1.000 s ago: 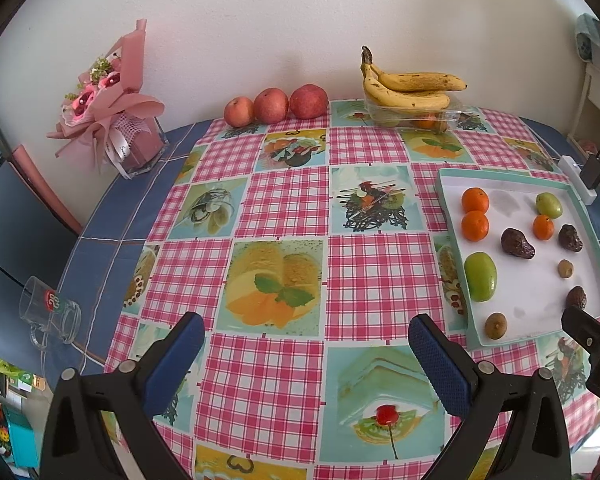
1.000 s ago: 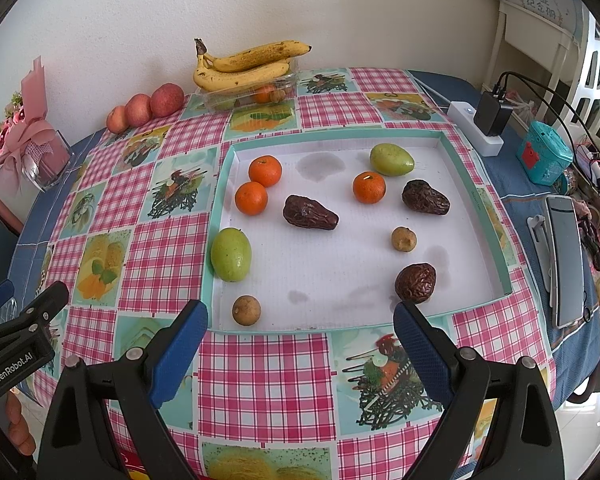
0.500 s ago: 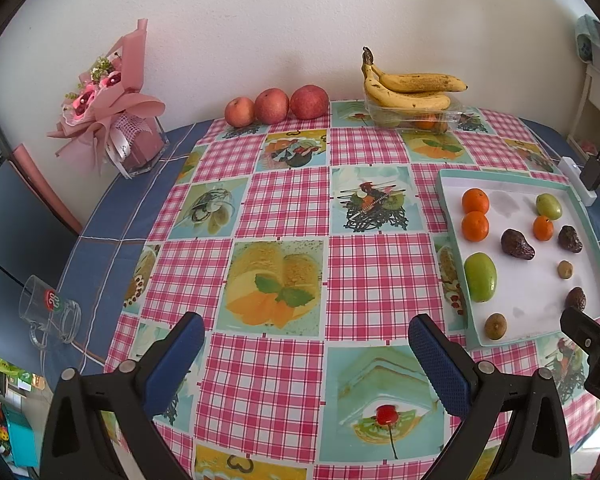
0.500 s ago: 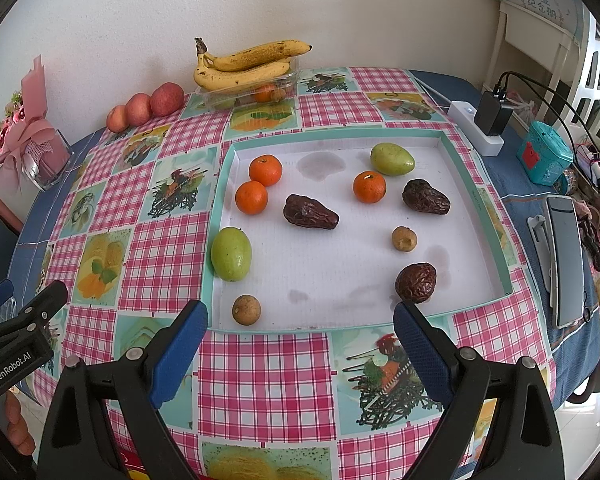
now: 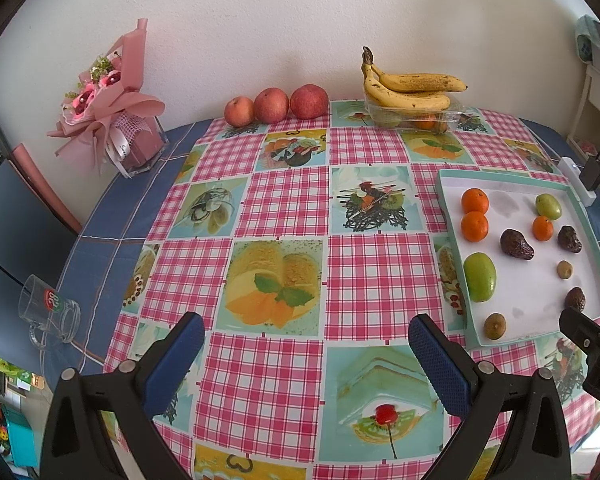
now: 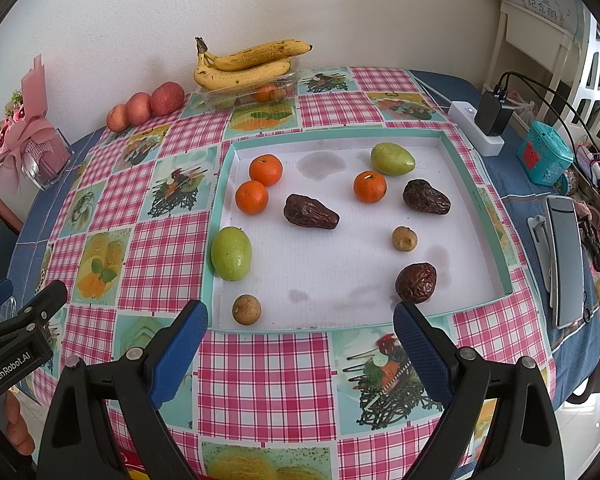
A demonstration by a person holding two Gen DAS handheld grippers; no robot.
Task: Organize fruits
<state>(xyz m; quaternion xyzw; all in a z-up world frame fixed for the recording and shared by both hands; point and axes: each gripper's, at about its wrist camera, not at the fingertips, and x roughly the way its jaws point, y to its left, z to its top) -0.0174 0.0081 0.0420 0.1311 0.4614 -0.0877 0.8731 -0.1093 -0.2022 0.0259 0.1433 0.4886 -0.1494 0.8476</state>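
A shallow white tray with a teal rim point(image 6: 476, 200) point(image 5: 444, 208) lies on the checked tablecloth. It holds three oranges point(image 6: 265, 169), two green fruits point(image 6: 231, 253), three dark wrinkled fruits point(image 6: 310, 212) and two small brown round fruits point(image 6: 246, 309). Bananas point(image 6: 244, 66) lie on a clear box at the back, with three red apples point(image 6: 144, 108) beside it. My right gripper point(image 6: 300, 324) is open and empty, just short of the tray's near rim. My left gripper point(image 5: 306, 340) is open and empty above the tablecloth, left of the tray.
A pink bouquet in a clear vase point(image 5: 112, 104) stands at the back left. A glass mug point(image 5: 48, 312) lies near the left table edge. A power strip with a charger point(image 6: 484, 120), a teal tin point(image 6: 544, 152) and a phone point(image 6: 566, 268) sit right of the tray.
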